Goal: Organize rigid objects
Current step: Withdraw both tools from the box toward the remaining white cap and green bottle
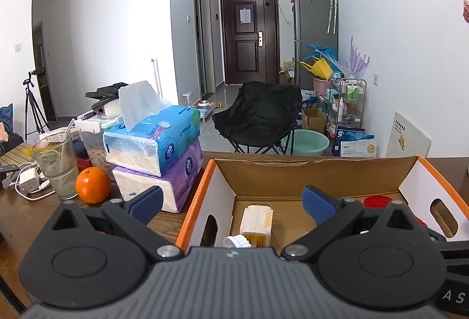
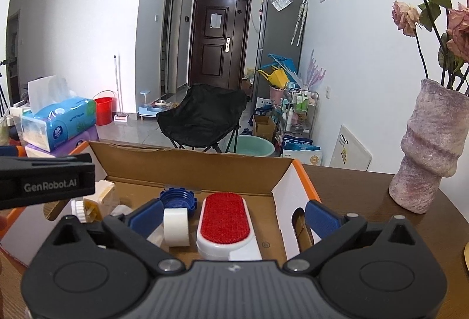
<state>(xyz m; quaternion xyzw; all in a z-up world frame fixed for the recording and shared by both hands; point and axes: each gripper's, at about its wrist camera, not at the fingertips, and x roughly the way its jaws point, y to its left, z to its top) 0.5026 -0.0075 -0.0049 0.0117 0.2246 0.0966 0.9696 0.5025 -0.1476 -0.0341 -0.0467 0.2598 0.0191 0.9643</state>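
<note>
A cardboard box with an orange rim (image 1: 193, 201) (image 2: 304, 181) stands open on the brown table. Inside lie a white and yellow container (image 1: 257, 221) (image 2: 101, 197) on its side, a blue ribbed cap (image 2: 178, 199), a white tape roll (image 2: 176, 226) and a red-faced white brush (image 2: 224, 221) (image 1: 378, 199). My left gripper (image 1: 233, 201) hangs open over the box's left half, above the container, with nothing between its fingers. My right gripper (image 2: 234, 215) is open too, low over the brush and tape roll, touching neither. The left gripper's black body (image 2: 47, 184) shows at the left in the right wrist view.
Two stacked tissue packs (image 1: 158, 155), an orange (image 1: 93, 184) and a glass with a straw (image 1: 57, 165) stand left of the box. A pink vase with dried roses (image 2: 431, 146) stands to its right. A black folding chair (image 1: 258, 114) is beyond the table's far edge.
</note>
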